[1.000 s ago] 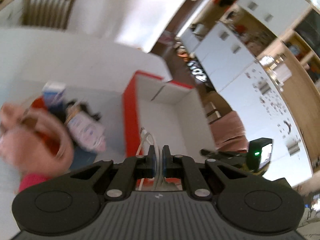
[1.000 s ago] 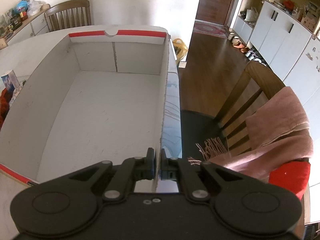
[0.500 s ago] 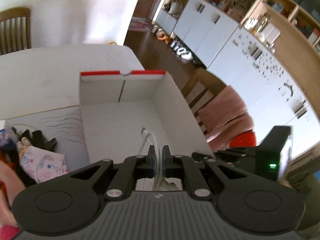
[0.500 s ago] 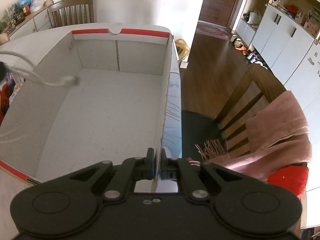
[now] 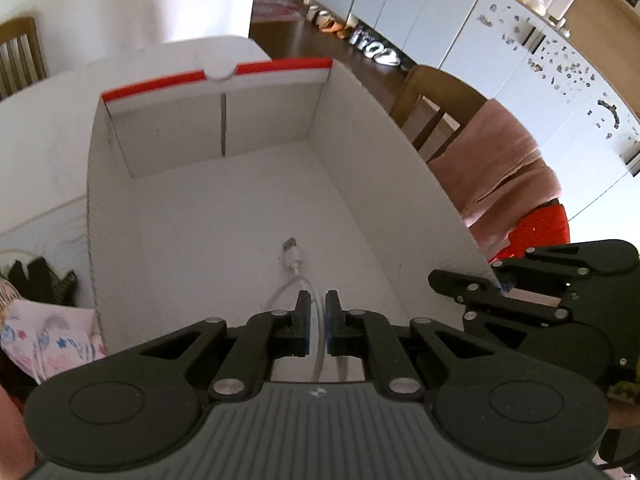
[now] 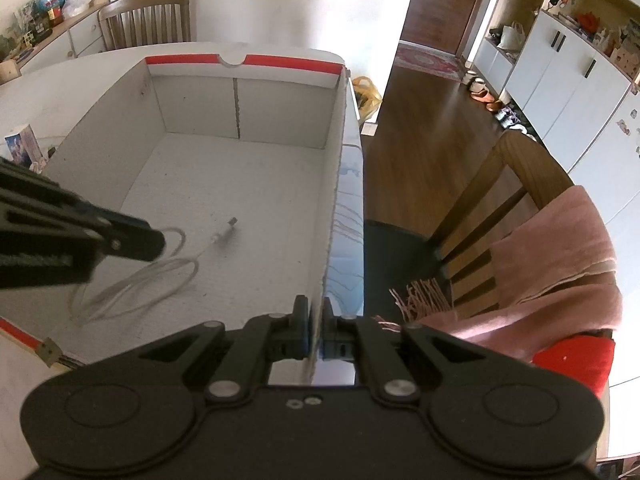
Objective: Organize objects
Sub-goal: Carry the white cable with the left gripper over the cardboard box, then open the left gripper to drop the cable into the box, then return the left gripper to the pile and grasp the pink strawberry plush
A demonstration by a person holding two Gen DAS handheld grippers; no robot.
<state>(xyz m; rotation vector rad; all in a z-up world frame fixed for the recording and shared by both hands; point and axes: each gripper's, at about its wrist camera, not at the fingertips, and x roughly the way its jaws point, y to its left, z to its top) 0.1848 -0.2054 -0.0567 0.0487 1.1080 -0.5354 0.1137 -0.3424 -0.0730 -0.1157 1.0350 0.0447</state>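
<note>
- Change: the left gripper [image 5: 317, 320] has come from over the clutter pile at the left of the table to inside the cardboard box [image 5: 400, 184], carrying the white USB cable [image 5: 294, 258] w/ it. A second ago the box floor was bare; now the cable's free end and loops lie on it.
- Meaning for task: first item is effectively delivered. Judged: only the release remains, then a return trip for the remaining clutter.
- Cable position: plug end rests on the box floor, roughly mid-floor toward the near end; loops trail back to the left jaws. Right wrist view shows the coil [image 6: 136, 280] sagging onto the floor.
- Left gripper state: jaws closed, pinching the cable strand between the pads. Pose: pitched steeply down into the box, tips low, near the floor.
- Right gripper [image 6: 316, 326] state: jaws clamped on the box's right side wall at the near corner. Pose: pitched down, unchanged over the last second; judged to be steadying the box.
- Left outside the box: patterned cloth [image 5: 44, 340] and dark items, beside the left wall.
</note>
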